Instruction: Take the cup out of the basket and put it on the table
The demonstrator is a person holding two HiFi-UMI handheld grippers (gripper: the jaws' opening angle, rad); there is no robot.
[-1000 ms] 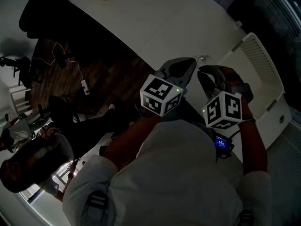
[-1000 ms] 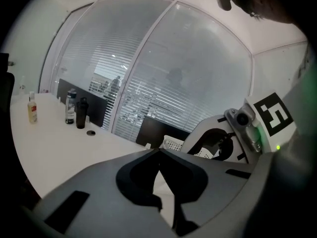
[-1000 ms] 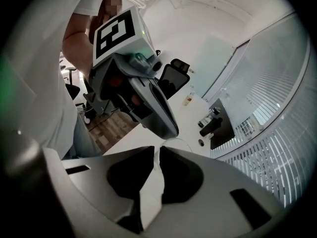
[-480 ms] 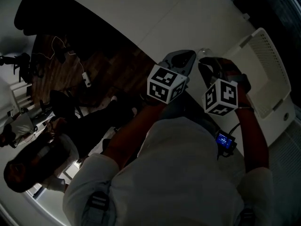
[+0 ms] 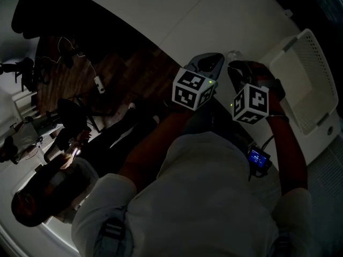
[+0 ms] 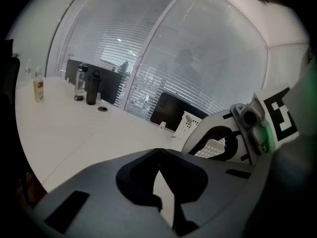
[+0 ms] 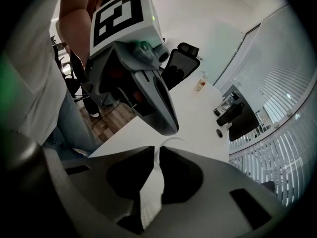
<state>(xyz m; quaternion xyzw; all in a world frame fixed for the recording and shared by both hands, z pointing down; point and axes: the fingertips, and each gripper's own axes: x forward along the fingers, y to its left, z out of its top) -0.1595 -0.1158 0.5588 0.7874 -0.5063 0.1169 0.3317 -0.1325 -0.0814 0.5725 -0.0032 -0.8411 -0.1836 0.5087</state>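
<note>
The right claw [image 7: 157,151] is clamped on the thin wall of the clear cup [image 5: 234,55], just outside the white basket [image 5: 316,58] over the table [image 5: 214,15]; the left claw [image 6: 158,152] is together, empty.

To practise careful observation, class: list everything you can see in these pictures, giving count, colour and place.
table: one, white, under the basket
basket: one, white, on the table's right side
cup: one, clear, left of the basket, in the right jaws
pale bottle: one, yellowish, far end of the table
dark bottles: two, black, near the pale bottle
chair: one, black, by the table
floor: brown wood, left of the table
left gripper: one, grey, jaws shut, empty
right gripper: one, grey, jaws shut on the cup
</note>
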